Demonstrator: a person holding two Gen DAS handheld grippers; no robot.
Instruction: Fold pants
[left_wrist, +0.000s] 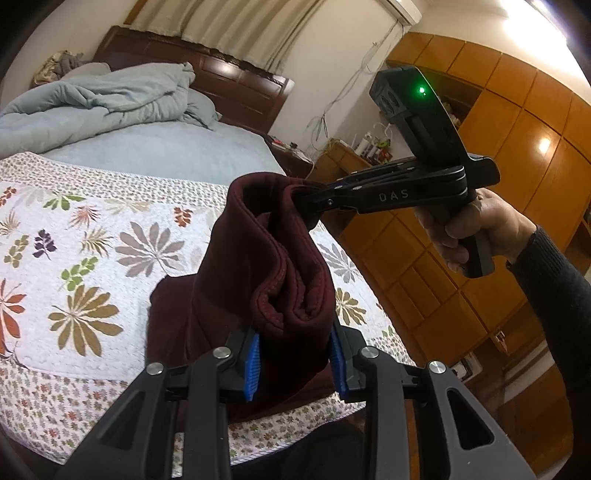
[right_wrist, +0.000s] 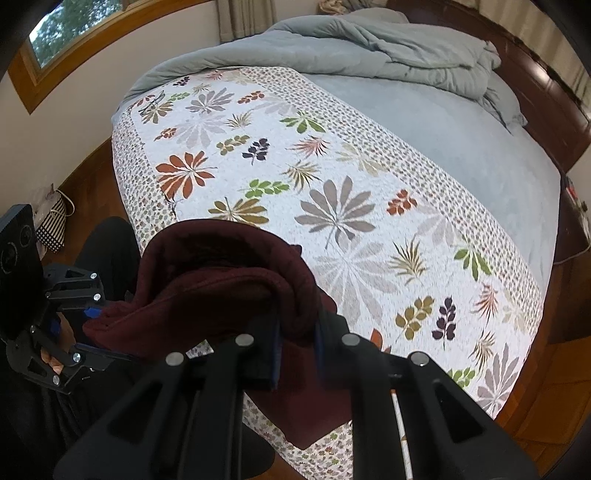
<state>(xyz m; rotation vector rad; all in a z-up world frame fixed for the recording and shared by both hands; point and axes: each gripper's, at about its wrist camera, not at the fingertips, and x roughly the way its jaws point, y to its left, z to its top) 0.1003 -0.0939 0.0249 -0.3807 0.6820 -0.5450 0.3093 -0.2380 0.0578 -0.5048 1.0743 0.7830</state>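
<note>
While both grippers pinch the same maroon pants (left_wrist: 266, 266), the garment hangs bunched between them above the near edge of the bed. Between the blue pads of the left gripper (left_wrist: 295, 363) sits a thick fold of the fabric, the jaws clamped on it from both sides; above those jaws the cloth rises in a rolled loop with a stitched hem showing, and to their left more of the pants drapes down onto the leaf-patterned quilt (left_wrist: 74, 258). Beyond and up to the right of the left jaws, the right gripper (left_wrist: 308, 201) reaches in sideways, its tips closed on the upper edge of the loop, with the person's right hand (left_wrist: 469, 229) wrapped around its handle.

From the right wrist view, the right gripper (right_wrist: 297, 345) has its jaws pressed onto a gathered ridge of the pants (right_wrist: 221, 280), fabric filling the gap between them. Ahead of these jaws the cloth humps up and over; below them a flap hangs past the edge of the quilt (right_wrist: 351, 177). Off to the left of these jaws the left gripper (right_wrist: 92, 314) bites the far end of the garment. A rumpled grey duvet (right_wrist: 388, 48) lies far beyond both jaws.
</note>
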